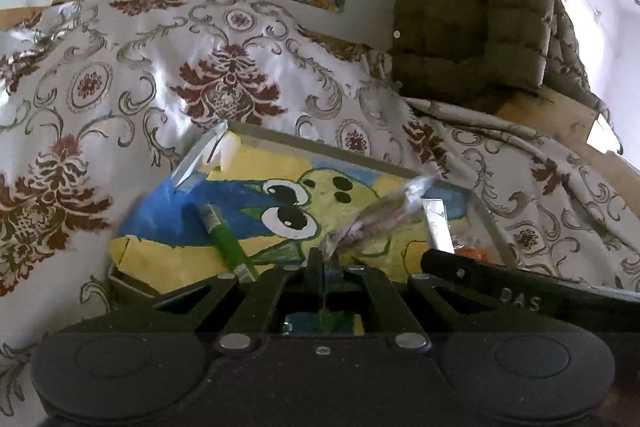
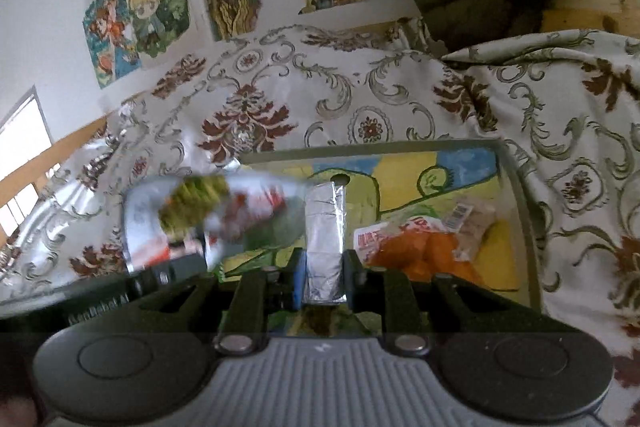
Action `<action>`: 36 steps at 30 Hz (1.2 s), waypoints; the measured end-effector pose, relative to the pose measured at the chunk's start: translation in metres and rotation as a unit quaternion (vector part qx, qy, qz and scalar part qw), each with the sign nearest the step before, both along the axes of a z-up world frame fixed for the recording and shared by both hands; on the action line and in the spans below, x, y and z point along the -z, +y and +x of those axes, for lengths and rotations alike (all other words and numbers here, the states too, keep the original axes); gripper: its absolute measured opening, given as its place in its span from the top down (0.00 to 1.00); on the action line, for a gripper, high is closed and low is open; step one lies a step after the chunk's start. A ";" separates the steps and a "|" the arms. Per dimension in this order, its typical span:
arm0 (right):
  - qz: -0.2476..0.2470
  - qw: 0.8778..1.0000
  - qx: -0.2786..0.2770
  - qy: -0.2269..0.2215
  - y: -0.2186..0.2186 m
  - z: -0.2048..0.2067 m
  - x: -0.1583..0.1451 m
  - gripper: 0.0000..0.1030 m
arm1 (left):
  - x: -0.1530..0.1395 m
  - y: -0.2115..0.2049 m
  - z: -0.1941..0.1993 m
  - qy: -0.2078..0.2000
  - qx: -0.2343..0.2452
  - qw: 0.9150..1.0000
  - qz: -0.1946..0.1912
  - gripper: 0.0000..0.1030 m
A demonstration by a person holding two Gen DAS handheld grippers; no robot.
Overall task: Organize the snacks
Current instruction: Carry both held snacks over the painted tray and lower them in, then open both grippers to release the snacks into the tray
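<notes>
My left gripper [image 1: 321, 261] is shut on the end of a clear-wrapped snack packet [image 1: 376, 219], which hangs blurred over a shallow box [image 1: 276, 137] lined with a painted frog picture. A green stick packet [image 1: 224, 243] lies in the box at the left. My right gripper [image 2: 323, 261] is shut on a silver foil-wrapped block [image 2: 324, 227] that stands upright over the same box [image 2: 516, 187]. An orange snack bag [image 2: 416, 247] lies in the box at the right. The left gripper's black body [image 2: 160, 277] shows at the lower left with its blurred packet [image 2: 208, 211].
A floral cloth [image 1: 120, 87] covers the surface around the box. An olive quilted jacket [image 1: 472, 7] hangs at the back right over a wooden board [image 1: 560, 115]. Colourful pictures [image 2: 140, 15] are on the white wall behind. The right gripper's arm [image 1: 520, 291] crosses the box's near right corner.
</notes>
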State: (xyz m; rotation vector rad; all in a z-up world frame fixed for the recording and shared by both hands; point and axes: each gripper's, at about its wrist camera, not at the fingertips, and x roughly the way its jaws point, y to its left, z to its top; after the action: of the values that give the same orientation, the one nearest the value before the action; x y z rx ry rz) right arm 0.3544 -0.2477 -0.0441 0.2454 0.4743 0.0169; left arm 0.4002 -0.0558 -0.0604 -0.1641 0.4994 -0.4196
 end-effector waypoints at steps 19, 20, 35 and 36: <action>-0.071 0.997 0.014 0.041 0.025 0.022 0.022 0.70 | 0.012 0.011 0.026 0.070 -0.016 0.997 -0.020 0.38; -0.076 0.996 0.013 0.041 0.027 0.021 0.022 0.68 | 0.012 0.009 0.025 0.068 -0.011 0.997 -0.018 0.34; -0.124 0.992 0.021 0.008 0.027 -0.005 -0.011 0.31 | -0.015 0.018 0.009 0.049 -0.014 0.999 -0.018 0.01; -0.127 0.992 0.025 0.007 0.026 -0.008 -0.014 0.29 | -0.015 0.017 0.007 0.051 -0.013 0.999 -0.014 0.01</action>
State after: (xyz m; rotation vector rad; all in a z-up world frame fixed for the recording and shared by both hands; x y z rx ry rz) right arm 0.3466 -0.2216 -0.0301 0.0066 0.4798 -0.0934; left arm 0.4075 -0.0384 -0.0452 -0.2189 0.5910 -0.3947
